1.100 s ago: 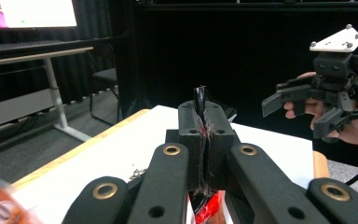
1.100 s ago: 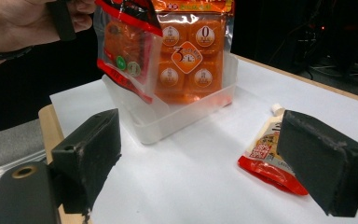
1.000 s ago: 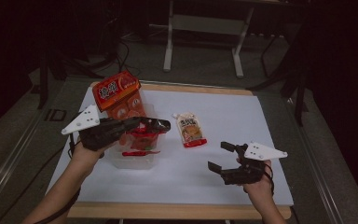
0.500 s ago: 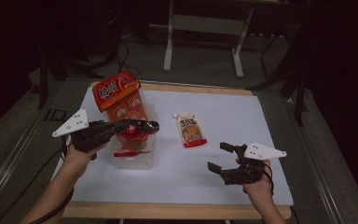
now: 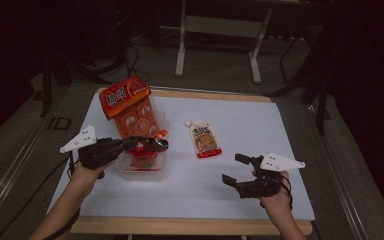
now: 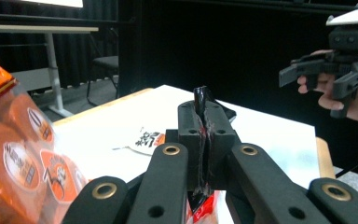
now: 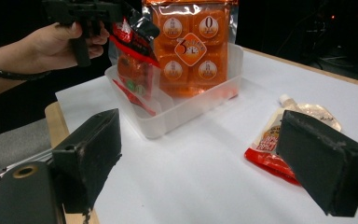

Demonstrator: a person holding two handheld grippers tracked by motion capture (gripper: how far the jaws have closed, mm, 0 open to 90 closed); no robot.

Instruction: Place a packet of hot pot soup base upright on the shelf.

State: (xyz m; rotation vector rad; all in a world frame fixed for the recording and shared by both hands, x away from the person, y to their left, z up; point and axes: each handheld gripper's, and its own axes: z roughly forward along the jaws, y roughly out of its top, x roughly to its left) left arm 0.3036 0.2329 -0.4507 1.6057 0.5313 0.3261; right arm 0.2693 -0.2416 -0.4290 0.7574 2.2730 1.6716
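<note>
At centre left of the high view, the left tool [image 5: 156, 145] is gripping a red-and-black packet [image 5: 145, 148] above the clear tub [image 5: 142, 170], where an orange bag [image 5: 130, 107] is leaning. Lower right, the right tool [image 5: 235, 170] is hovering with jaws apart over the white tabletop [image 5: 260, 125], near a pouch [image 5: 204, 140].

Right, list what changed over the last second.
The left hand-held gripper, shut on the red packet, drew back toward the person above the clear tray. The right hand-held gripper, jaws open, the orange bag and the pouch stayed put.
</note>
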